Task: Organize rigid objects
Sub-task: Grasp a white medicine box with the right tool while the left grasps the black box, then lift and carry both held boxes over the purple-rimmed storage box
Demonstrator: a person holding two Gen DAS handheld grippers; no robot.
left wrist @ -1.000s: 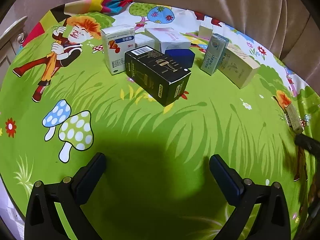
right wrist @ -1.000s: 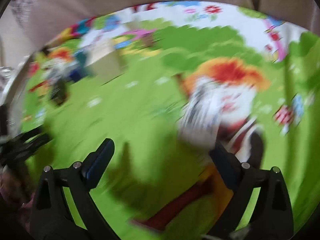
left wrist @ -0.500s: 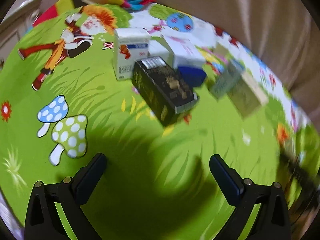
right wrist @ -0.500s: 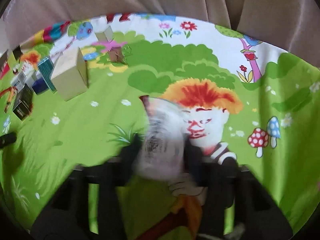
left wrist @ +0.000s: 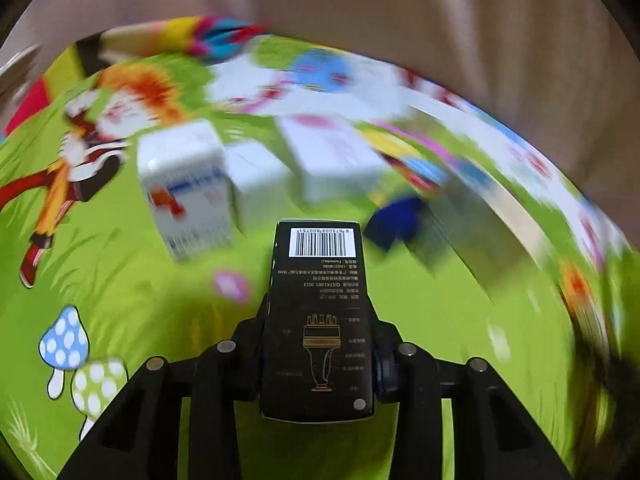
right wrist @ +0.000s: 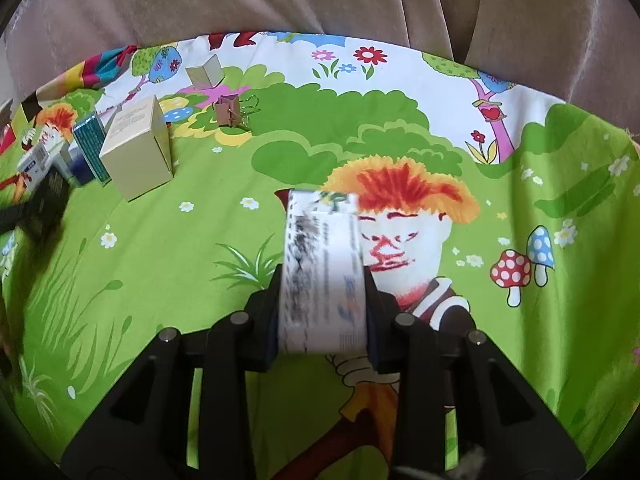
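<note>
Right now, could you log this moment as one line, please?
left gripper: shut on black box | right gripper: shut on white box

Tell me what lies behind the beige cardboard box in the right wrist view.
A teal box leans beside and behind the beige cardboard box; farther things are blurred, partly covered.

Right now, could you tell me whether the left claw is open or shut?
Shut. The left claw is clamped on the black box, with both fingers pressed against its sides.
</note>
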